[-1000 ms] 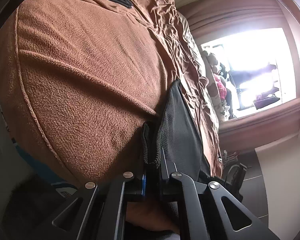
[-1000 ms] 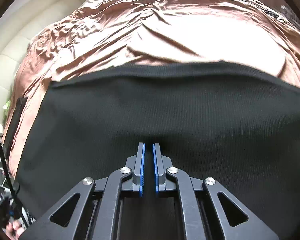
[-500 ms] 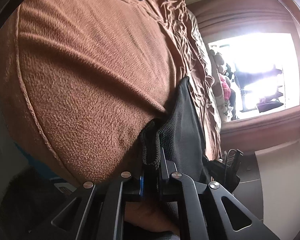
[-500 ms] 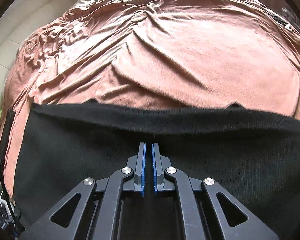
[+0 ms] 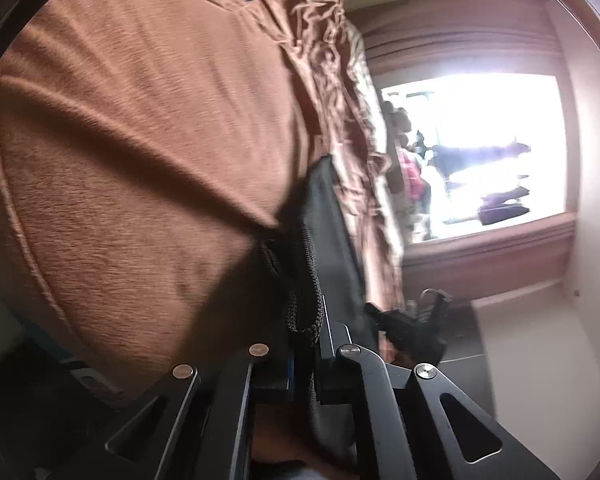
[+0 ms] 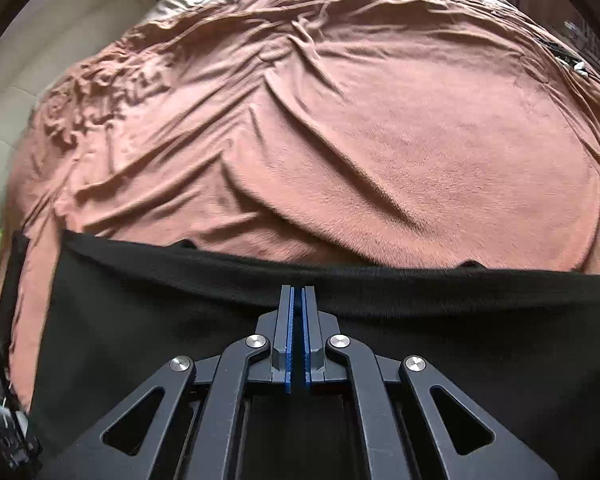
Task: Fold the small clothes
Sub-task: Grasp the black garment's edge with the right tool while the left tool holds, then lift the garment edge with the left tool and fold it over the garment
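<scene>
Rumpled brown fleece blanket (image 6: 380, 152) covers the whole bed, with a cream padded headboard (image 6: 60, 40) at its far left edge and a bright window (image 5: 480, 152) framed by a brown curtain (image 5: 460, 48) beyond its side. No brand, label or writing can be read anywhere. A black knit garment (image 6: 140, 340) lies spread flat along the near edge of the bed, its hem running straight across the blanket. The right tool (image 6: 298, 292) is clenched just over that hem, its blue pads nearly together; whether cloth sits between them cannot be told. The left tool (image 5: 304, 332) is clamped on a bunched corner of the same garment (image 5: 328, 240), at the bed's side edge.
</scene>
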Action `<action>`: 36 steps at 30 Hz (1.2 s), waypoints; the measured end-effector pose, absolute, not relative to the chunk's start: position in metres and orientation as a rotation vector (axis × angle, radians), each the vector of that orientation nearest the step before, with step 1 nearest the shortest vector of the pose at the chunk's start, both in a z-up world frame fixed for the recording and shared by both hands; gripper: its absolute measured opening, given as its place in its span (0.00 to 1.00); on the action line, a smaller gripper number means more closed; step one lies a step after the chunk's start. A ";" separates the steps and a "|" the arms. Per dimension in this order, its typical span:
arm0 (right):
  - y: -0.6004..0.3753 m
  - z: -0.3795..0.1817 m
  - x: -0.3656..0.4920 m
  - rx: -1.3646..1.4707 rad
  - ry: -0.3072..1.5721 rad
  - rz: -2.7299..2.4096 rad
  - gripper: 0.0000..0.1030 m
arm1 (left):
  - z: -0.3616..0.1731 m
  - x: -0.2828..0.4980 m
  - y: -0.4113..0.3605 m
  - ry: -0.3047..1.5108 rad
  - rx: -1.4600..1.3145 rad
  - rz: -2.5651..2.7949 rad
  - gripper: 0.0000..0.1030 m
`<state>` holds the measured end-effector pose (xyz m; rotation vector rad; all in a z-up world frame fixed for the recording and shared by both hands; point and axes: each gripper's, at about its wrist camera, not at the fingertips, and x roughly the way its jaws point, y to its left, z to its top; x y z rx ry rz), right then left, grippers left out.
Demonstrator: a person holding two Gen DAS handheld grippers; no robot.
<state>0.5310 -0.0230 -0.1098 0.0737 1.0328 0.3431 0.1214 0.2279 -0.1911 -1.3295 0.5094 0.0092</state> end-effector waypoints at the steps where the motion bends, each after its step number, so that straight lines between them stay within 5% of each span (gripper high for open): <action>1: -0.025 -0.107 0.525 0.070 1.031 0.353 0.00 | -0.189 0.122 0.229 0.501 -1.336 -0.005 0.05; 36: -0.096 -0.131 0.343 0.219 1.179 0.566 0.00 | -0.083 0.186 0.190 0.521 -1.183 -0.204 0.05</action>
